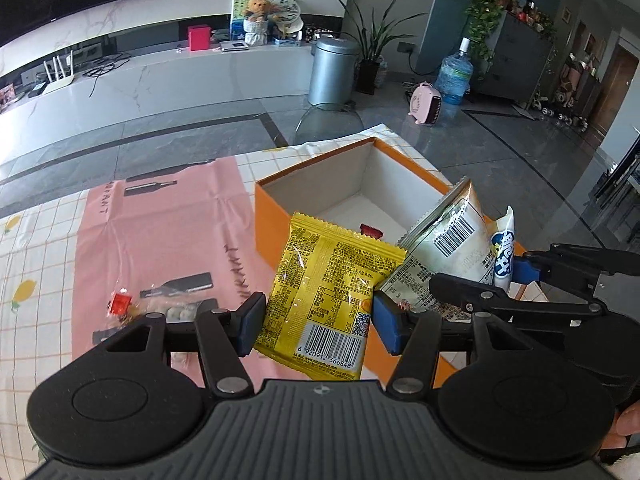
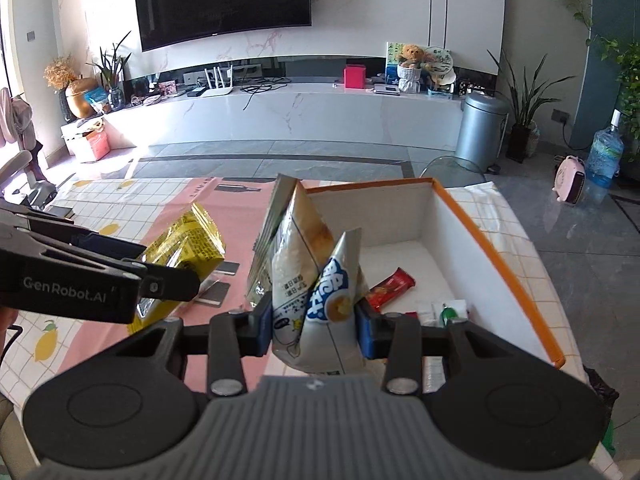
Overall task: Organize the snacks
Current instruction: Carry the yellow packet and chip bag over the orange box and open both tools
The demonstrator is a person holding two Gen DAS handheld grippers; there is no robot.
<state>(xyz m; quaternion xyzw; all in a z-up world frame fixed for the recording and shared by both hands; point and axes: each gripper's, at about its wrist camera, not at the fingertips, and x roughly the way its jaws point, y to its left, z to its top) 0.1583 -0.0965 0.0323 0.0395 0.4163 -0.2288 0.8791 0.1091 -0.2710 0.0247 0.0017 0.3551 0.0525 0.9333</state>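
Orange cardboard forms the outer walls of the open box [image 1: 276, 216], white inside, standing on the checked tablecloth [image 1: 36, 248] beside a pink mat [image 1: 160, 216]. The left gripper [image 1: 316, 324] is clamped on one yellow snack packet [image 1: 332, 292], held upright just before the box's near wall. The right gripper [image 2: 316, 326] is clamped on two packets together: a tall white one [image 2: 296, 240] and a smaller blue-lettered one [image 2: 332, 292], held above the box's near left corner.

Only the right wrist view shows the box floor: one red bar wrapper [image 2: 390, 286] and a few small white items, count unclear. Only the left wrist view shows one clear bag with a red tag [image 1: 156, 308] lying on the mat, partly hidden behind the left fingers.
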